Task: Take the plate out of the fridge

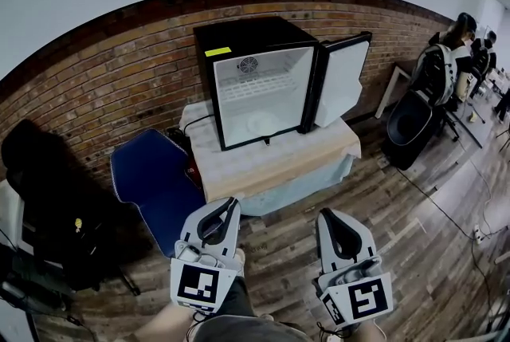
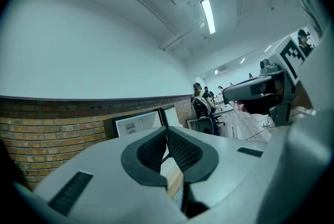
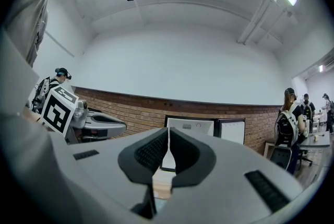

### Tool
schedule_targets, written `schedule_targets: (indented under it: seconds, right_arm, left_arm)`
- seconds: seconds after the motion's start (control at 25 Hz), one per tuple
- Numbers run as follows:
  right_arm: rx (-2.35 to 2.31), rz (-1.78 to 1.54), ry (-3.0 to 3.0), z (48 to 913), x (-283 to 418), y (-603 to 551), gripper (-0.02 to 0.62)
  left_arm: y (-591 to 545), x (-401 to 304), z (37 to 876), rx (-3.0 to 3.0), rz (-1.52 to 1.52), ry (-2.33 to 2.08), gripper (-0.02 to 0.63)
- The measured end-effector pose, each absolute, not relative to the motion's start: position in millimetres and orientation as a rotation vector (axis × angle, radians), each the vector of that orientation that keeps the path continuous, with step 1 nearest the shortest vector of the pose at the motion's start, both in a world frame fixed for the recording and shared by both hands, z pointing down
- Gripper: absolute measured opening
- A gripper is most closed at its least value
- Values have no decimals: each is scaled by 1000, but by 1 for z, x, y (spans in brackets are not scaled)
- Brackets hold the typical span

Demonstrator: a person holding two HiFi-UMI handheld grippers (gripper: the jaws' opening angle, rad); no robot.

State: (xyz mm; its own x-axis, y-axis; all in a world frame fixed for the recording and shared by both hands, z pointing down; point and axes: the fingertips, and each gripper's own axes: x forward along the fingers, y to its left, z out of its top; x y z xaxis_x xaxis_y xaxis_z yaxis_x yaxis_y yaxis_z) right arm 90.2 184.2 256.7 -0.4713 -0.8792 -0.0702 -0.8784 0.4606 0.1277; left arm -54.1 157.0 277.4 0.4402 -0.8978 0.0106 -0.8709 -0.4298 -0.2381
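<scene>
A small black fridge (image 1: 239, 41) stands on a low table (image 1: 279, 161) by the brick wall, its door (image 1: 343, 81) swung open to the right. Inside, a white plate (image 1: 262, 123) lies on the fridge floor under a wire shelf (image 1: 253, 84). My left gripper (image 1: 232, 205) and right gripper (image 1: 326, 214) hang low in the head view, well short of the table, both shut and empty. The left gripper view shows its jaws (image 2: 167, 132) meeting, with the fridge (image 2: 138, 124) far behind. In the right gripper view the jaws (image 3: 168, 133) also touch, the fridge (image 3: 195, 126) beyond.
A blue chair (image 1: 151, 177) stands left of the table, and a dark chair (image 1: 48, 197) sits further left. People sit at desks at the far right (image 1: 454, 53). A white cloth (image 1: 319, 177) hangs over the table's front. Wooden floor lies between me and the table.
</scene>
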Motion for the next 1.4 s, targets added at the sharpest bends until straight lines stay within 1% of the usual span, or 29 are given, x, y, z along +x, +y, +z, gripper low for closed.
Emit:
schedule_targets:
  seconds: [0.32, 0.88, 1.16, 1.4]
  right_arm:
    - [1619, -222, -2647, 263, 84, 137, 32]
    - [1602, -171, -2609, 270, 44, 14, 32]
    - [1625, -173, -2573, 258, 24, -47, 32]
    - [1716, -206, -2524, 246, 20, -91, 32]
  left_arm:
    - [104, -58, 283, -2523, -195, 1523, 23]
    - [-16, -86, 289, -2578, -199, 1499, 23]
    - [-77, -102, 284, -2614, -200, 1443, 23]
    - [-123, -107, 276, -2650, -177, 1392, 23]
